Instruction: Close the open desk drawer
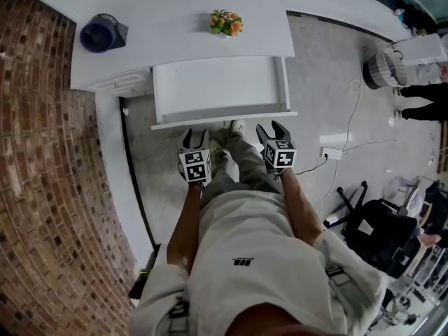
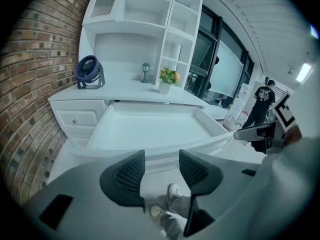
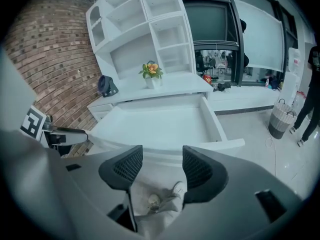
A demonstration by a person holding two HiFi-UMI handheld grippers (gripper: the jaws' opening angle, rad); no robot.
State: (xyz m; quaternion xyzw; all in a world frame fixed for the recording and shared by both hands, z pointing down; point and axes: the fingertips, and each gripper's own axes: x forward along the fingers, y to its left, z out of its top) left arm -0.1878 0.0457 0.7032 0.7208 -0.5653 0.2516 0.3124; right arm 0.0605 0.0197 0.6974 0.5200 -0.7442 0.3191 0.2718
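A wide white desk drawer stands pulled far out from the white desk, with nothing inside it; its front panel faces me. My left gripper hovers just short of that panel, left of centre, open with nothing between its fingers. My right gripper is level with it toward the panel's right end, also open and holding nothing. In the left gripper view the drawer lies beyond the open left gripper. The right gripper view shows the drawer past the open right gripper.
A blue fan and a small flower pot stand on the desktop. A brick wall runs along the left. Small closed drawers sit left of the open one. Cables, a power strip and a bystander are on the right.
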